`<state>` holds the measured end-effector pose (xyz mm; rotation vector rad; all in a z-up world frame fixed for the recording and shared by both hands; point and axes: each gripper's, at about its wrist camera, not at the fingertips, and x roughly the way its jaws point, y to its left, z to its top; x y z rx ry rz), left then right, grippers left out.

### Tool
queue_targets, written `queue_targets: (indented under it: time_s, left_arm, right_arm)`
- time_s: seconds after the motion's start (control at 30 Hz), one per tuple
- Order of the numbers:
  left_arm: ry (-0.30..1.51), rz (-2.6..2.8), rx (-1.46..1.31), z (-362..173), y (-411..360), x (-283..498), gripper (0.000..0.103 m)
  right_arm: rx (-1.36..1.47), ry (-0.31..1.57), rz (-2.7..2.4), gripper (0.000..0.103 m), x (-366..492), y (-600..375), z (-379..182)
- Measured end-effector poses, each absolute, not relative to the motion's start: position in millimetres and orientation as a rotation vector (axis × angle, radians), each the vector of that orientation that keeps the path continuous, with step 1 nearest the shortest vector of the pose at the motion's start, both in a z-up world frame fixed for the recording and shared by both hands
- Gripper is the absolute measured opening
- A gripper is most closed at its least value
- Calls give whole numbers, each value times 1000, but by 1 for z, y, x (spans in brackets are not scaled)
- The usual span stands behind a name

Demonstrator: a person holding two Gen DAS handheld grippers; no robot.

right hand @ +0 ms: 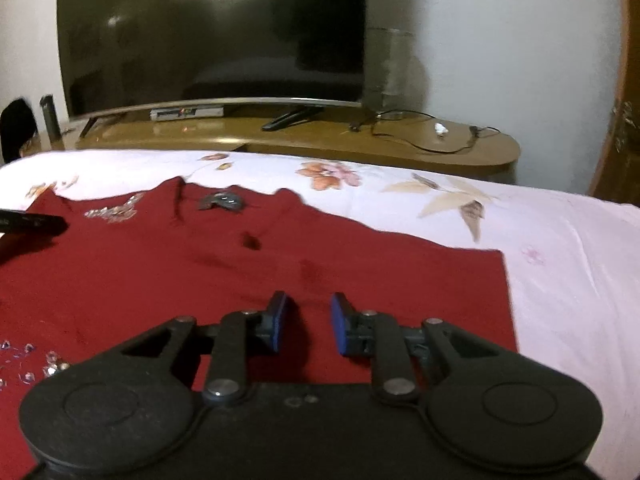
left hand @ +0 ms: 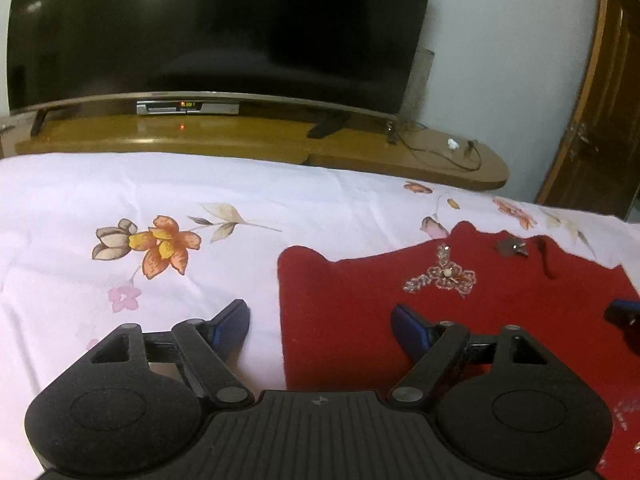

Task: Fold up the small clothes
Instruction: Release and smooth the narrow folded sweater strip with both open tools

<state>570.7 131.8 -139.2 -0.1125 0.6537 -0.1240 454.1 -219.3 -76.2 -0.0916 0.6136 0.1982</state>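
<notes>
A red garment (left hand: 352, 288) (right hand: 160, 272) lies spread flat on a white floral bedsheet (left hand: 120, 192) (right hand: 560, 280). It has a beaded motif (left hand: 444, 276) on the chest and loose sequins near its lower part. My left gripper (left hand: 320, 316) stands open wide, straddling the garment's left edge: one fingertip (left hand: 236, 316) over the sheet, the other over the red cloth. My right gripper (right hand: 308, 308) hovers over the garment's right half, jaws a narrow gap apart with nothing between them. Each gripper's tip shows at the edge of the other's view.
Beyond the bed's far edge stands a low wooden cabinet (left hand: 240, 136) with a large dark television (left hand: 220, 28), a set-top box (left hand: 188, 107) and a trailing cable (right hand: 432, 144). A wooden door (left hand: 600, 120) is at the right. Bare sheet lies left and right of the garment.
</notes>
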Motion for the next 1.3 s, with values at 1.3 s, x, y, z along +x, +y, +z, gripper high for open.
queue_targets:
  time_s: [1.3]
  left_arm:
    - [724,-71,-280,-126,134,260,79]
  right_arm:
    - [557,766,76,45,197,-384,-81]
